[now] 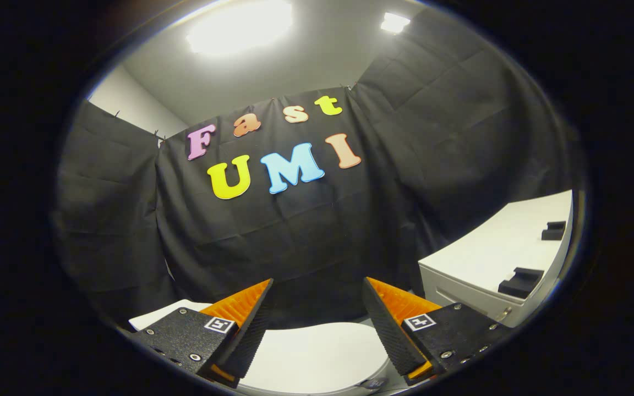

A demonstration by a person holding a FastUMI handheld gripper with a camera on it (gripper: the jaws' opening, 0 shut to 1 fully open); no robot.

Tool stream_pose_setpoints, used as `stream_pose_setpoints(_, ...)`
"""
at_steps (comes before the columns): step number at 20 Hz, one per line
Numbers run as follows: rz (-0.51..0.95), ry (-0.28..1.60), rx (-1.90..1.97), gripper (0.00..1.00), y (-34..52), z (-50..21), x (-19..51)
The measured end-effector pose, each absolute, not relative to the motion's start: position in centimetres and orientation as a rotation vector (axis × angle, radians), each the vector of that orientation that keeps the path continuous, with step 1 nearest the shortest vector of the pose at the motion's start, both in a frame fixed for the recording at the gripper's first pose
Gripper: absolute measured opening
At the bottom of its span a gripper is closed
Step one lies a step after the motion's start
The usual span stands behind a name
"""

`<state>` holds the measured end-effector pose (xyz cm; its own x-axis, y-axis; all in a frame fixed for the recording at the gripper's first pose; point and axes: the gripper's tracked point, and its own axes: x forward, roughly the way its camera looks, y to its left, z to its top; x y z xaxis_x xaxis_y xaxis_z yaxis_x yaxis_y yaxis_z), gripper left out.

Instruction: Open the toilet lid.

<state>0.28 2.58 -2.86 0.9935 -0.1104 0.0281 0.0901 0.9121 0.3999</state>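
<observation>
One toilet lid (317, 355); beside it one white cabinet (493, 258) bearing two black blocks (520, 281); two ceiling lights (240, 25).

Hung all round with creased black cloth (306, 236). Low against it, white cabinet (487, 256), two dark blocks on its top: one (520, 281) near its front corner, the other (553, 230) farther back. High above the cabinet, grey ceiling (317, 69) with two lit panels, the bigger (240, 27) farther from the cabinet than the smaller (394, 22). Strip of pale wall (130, 104) above the cloth, far from the cabinet.
</observation>
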Motion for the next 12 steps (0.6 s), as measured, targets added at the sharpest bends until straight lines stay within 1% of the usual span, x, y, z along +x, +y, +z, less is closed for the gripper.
stream_pose_setpoints(4,-0.141,0.031,0.471,0.95,2.3,-7.1,-0.4)
stream_pose_setpoints(12,-0.256,0.146,0.751,0.95,1.3,-16.6,-2.3)
